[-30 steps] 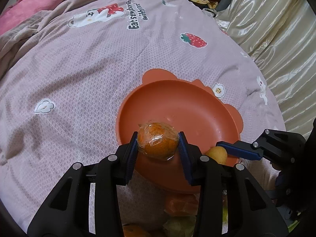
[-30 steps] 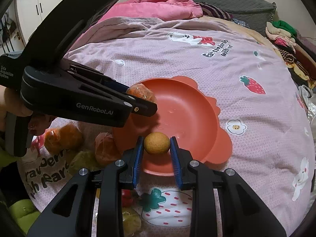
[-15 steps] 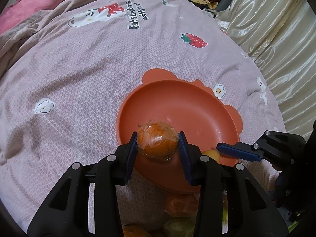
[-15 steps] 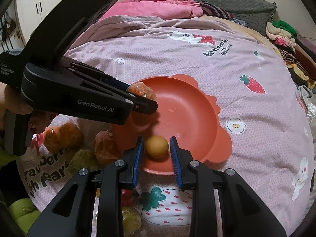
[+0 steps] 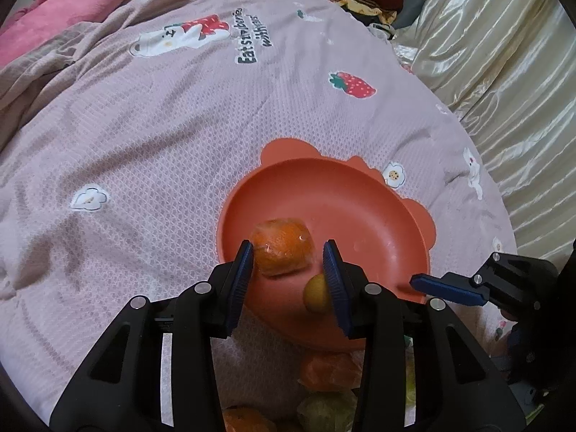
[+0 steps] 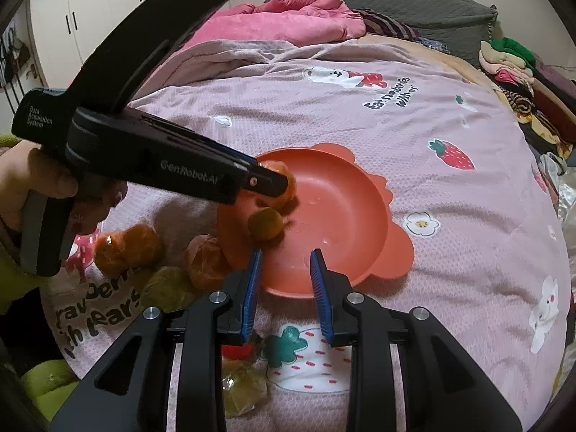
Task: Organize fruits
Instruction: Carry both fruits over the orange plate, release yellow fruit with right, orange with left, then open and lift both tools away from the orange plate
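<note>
An orange bear-shaped plate [image 5: 360, 212] [image 6: 345, 194] lies on the pink bedspread. A plastic-wrapped orange [image 5: 282, 246] [image 6: 284, 189] rests in the plate's near side, between the spread fingers of my open left gripper [image 5: 288, 273], which touch it little or not at all. A small yellow-brown fruit [image 5: 316, 293] [image 6: 265, 224] lies beside it in the plate. My right gripper [image 6: 284, 280] is open and empty just over the plate's front rim; one of its fingers [image 5: 442, 286] shows in the left wrist view.
Several wrapped oranges [image 6: 129, 248] and greenish fruits [image 6: 169, 288] lie on the bedspread left of the plate. A yellow wrapped fruit [image 6: 244, 388] lies under the right gripper. A pink quilt [image 6: 280, 21] and piled clothes [image 6: 522, 72] lie at the far side. Cream curtains [image 5: 504, 72] hang to the right.
Both grippers have opened. The wrapped orange and the small yellow-brown fruit have dropped out of their jaws into the plate, and the right gripper has drawn back to the rim.
</note>
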The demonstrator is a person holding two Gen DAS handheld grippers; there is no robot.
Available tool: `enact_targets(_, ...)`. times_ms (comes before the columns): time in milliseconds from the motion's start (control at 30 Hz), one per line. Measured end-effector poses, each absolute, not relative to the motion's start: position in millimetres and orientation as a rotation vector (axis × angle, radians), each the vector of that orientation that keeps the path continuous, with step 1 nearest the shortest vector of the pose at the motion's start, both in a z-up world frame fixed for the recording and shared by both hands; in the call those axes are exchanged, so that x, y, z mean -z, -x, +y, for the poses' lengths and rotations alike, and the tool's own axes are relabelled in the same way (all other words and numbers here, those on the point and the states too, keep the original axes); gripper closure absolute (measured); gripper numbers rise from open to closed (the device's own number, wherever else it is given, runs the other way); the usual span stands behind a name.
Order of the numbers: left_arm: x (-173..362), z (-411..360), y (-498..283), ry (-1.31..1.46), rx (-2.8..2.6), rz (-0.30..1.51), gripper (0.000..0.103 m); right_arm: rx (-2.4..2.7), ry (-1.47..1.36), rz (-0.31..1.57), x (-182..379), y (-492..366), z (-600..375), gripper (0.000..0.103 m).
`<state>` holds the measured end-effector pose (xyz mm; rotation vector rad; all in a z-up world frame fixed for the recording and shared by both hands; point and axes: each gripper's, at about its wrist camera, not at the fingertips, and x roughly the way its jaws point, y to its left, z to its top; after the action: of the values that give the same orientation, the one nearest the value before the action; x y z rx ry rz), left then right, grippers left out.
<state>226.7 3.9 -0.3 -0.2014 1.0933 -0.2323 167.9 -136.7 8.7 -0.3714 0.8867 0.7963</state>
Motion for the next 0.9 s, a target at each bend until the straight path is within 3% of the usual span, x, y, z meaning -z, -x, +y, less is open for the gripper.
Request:
enact_targets(767, -36, 14, -189, 0.209, 0.197, 0.979, 0.055, -0.746, 0.337, 0.833, -22, -149, -152, 0.052)
enact_targets(900, -42, 16, -179, 0.213, 0.189, 0.958, 0.047, -0.731, 0.334, 0.822, -25, -147, -154, 0.047)
